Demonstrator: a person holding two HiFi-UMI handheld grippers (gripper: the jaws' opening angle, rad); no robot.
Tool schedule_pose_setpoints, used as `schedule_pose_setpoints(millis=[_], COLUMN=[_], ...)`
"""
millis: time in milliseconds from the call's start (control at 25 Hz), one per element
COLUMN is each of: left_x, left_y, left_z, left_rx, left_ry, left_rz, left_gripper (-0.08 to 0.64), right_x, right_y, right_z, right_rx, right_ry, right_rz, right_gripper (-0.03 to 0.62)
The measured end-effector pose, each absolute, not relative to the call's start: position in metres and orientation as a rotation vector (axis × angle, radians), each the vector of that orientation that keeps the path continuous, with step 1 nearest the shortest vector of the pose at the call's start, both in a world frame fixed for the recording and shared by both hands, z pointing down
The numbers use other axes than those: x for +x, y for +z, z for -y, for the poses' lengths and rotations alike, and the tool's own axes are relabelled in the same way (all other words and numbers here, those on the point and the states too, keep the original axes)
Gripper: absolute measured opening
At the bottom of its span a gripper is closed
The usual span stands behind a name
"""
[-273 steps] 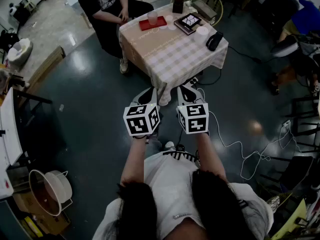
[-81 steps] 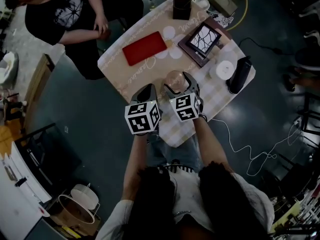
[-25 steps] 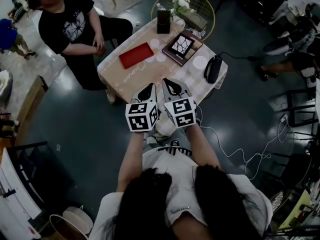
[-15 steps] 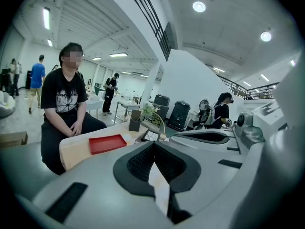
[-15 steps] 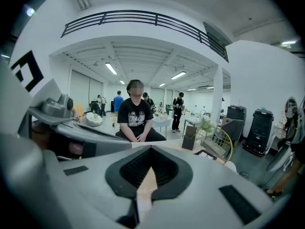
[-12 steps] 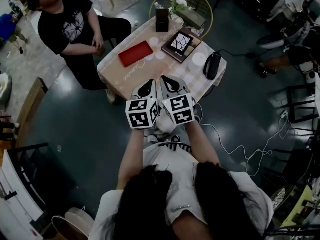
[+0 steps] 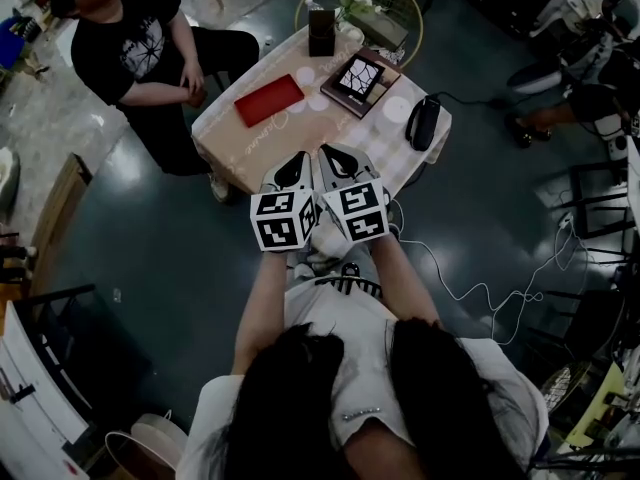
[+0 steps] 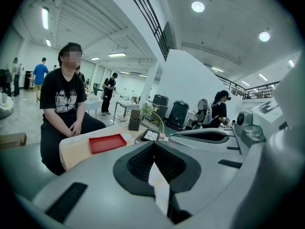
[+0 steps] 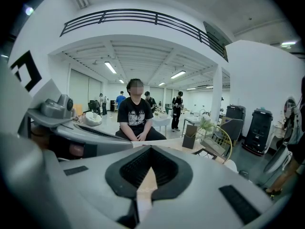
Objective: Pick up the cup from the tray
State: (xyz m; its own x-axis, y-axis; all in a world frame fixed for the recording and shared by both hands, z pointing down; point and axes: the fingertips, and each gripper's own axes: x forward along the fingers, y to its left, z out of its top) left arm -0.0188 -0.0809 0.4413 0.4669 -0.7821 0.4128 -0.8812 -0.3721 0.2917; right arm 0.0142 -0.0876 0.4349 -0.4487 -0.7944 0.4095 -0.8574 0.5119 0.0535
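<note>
A person (image 7: 150,48) is sitting at the counter's (image 7: 245,140) left, with the red tray (image 7: 268,100) lying on it — the cup cannot be made out. The left gripper (image 7: 298,159) and right gripper (image 7: 334,153) are hovering side by side at the near edge — both jaws pressing together, gripping nothing.

**Both claws shut, side by side**

The left claw (image 7: 288,174) and right claw (image 7: 338,164) hover just beside each other out in front of the chest, noses pointing forward. Both pairs of jaws are pressed together with nothing between them. The marker cubes (image 7: 283,219) are almost touching. The left forearm (image 7: 262,303) and right forearm (image 7: 400,283) are bare, reaching forward and converging toward the claws.
</note>
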Motion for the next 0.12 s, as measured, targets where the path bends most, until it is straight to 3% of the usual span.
schedule_pose_setpoints(millis=[120], left_x=[-0.0178], left_y=[0.4431], left_z=[0.0806], left_rx=[2.261], left_ry=[0.290], left_rz=[1.374], left_gripper=[0.006], right_x=[0.0147], right_y=[0.4390], right_z=[0.0857], right_rx=[1.367], right_ry=[0.230], right_rz=[2.363], right_gripper=[0.006])
